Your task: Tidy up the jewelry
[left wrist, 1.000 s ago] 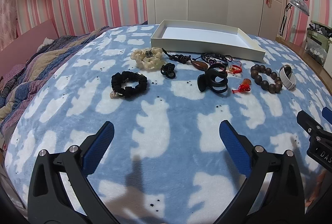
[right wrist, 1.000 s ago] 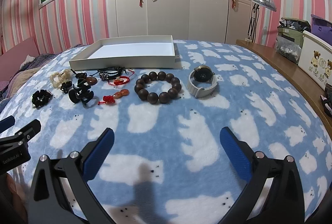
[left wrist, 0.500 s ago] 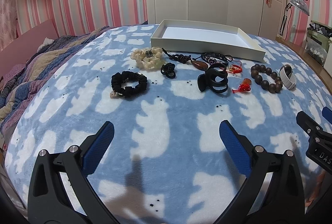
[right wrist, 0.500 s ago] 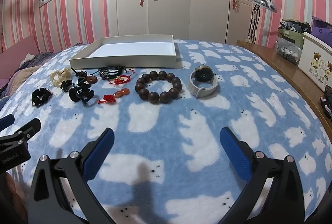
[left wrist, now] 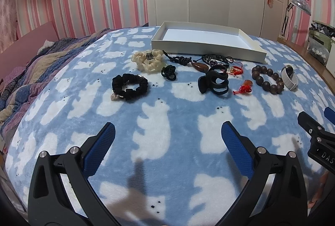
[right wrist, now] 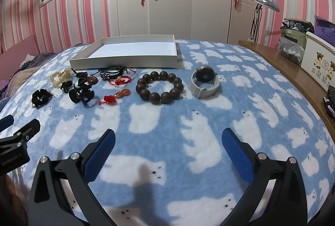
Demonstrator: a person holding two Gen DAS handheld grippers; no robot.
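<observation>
1. In the left wrist view, the left gripper (left wrist: 167,138) is held low over the near part of the bed, above the blue blanket (left wrist: 159,121) with white bears; its jaws are spread wide and nothing is held between them.
2. Beyond it, the jewelry is laid out in a loose row across the middle of the bed: a black scrunchie (left wrist: 129,86) toward the left, a cream bead bracelet (left wrist: 147,60) behind it, a small black hair tie (left wrist: 168,73), a black claw clip (left wrist: 213,81), a dark cord with a brown pendant (left wrist: 188,62), a red knot charm (left wrist: 244,87), a brown bead bracelet (left wrist: 267,78) and a watch (left wrist: 290,77) toward the right.
3. A white tray (left wrist: 207,48) lies empty just behind the row, toward the far edge of the bed; it is judged to be where the pieces are meant to go, none being in it yet.
4. In the right wrist view, the right gripper (right wrist: 167,142) is likewise held over the near part of the bed with jaws released and empty.
5. The brown bead bracelet (right wrist: 160,86) and the watch (right wrist: 204,84) lie straight ahead of it, apart from each other, so they are judged the easiest pieces for this side.
6. The pieces are spaced so that each can be pinched singly; the tangled cords (right wrist: 113,75) just before the tray (right wrist: 125,61) are judged likeliest to snag.
</observation>
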